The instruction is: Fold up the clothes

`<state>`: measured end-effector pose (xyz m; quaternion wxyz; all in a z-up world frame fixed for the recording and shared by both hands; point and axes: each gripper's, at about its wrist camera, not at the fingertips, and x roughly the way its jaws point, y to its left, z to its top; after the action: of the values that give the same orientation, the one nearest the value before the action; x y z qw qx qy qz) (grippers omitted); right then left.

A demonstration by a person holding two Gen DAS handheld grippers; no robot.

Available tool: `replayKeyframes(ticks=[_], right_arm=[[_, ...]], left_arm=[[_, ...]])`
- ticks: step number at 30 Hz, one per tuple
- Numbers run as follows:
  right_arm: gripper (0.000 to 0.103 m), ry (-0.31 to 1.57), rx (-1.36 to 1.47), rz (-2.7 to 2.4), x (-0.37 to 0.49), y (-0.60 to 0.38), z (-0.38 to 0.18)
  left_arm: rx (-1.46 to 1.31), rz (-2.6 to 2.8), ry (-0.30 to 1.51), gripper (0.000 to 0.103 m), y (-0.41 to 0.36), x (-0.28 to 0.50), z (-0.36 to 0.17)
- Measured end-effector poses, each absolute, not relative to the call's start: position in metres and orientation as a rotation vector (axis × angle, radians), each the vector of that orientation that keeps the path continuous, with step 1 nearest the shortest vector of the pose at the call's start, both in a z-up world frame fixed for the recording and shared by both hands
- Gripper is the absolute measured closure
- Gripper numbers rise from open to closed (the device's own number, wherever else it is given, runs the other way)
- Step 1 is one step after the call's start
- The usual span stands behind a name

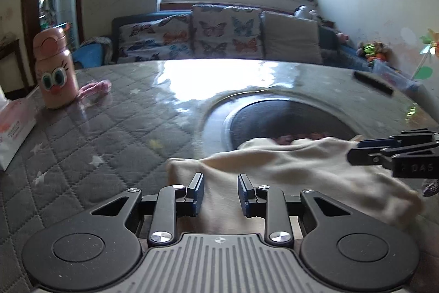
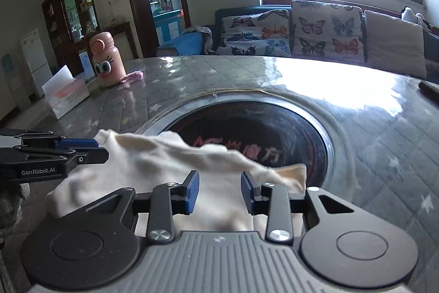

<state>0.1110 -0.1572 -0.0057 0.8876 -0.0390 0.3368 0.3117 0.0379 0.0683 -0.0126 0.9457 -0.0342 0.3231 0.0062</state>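
Cream crumpled cotton garment (image 1: 288,169) spread on grey quilted round table (image 1: 82,150), far edge draped over dark round glass inset (image 2: 260,133). Left gripper (image 1: 221,192) held over cloth's left part, fingers parted, nothing pinched. Right gripper (image 2: 220,190) likewise spread above cloth's right part. Pink cartoon-eyed bottle (image 1: 55,67) and pink-white tissue box (image 2: 67,95) seen far left.

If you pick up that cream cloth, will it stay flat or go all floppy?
Probably floppy: the cream cloth already lies wrinkled and rumpled. It likely droops where it overhangs the dark round inset. It looks thin, so probably light. It might slide on the shiny table cover.
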Motion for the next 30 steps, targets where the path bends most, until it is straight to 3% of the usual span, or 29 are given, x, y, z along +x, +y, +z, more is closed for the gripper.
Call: replayKeyframes(ticks=[6, 14, 17, 22, 30], right_arm=[[0.073, 0.745, -0.042, 0.588, 0.130, -0.167, -0.025], [0.070, 0.736, -0.059, 0.564, 0.126, -0.175, -0.026], [0.066, 0.719, -0.056, 0.562, 0.120, -0.176, -0.019], [0.060, 0.713, -0.044, 0.523, 0.119, -0.185, -0.015], [0.054, 0.750, -0.003, 0.488, 0.126, -0.193, -0.026]], left_arm=[[-0.087, 0.043, 0.675, 0.078, 0.084, 0.040, -0.021], [-0.059, 0.054, 0.670, 0.078, 0.078, 0.036, -0.016], [-0.066, 0.064, 0.664, 0.065, 0.078, 0.027, -0.010], [-0.107, 0.074, 0.680, 0.053, 0.080, 0.013, -0.008], [-0.172, 0.097, 0.731, 0.049, 0.087, 0.008, -0.018]])
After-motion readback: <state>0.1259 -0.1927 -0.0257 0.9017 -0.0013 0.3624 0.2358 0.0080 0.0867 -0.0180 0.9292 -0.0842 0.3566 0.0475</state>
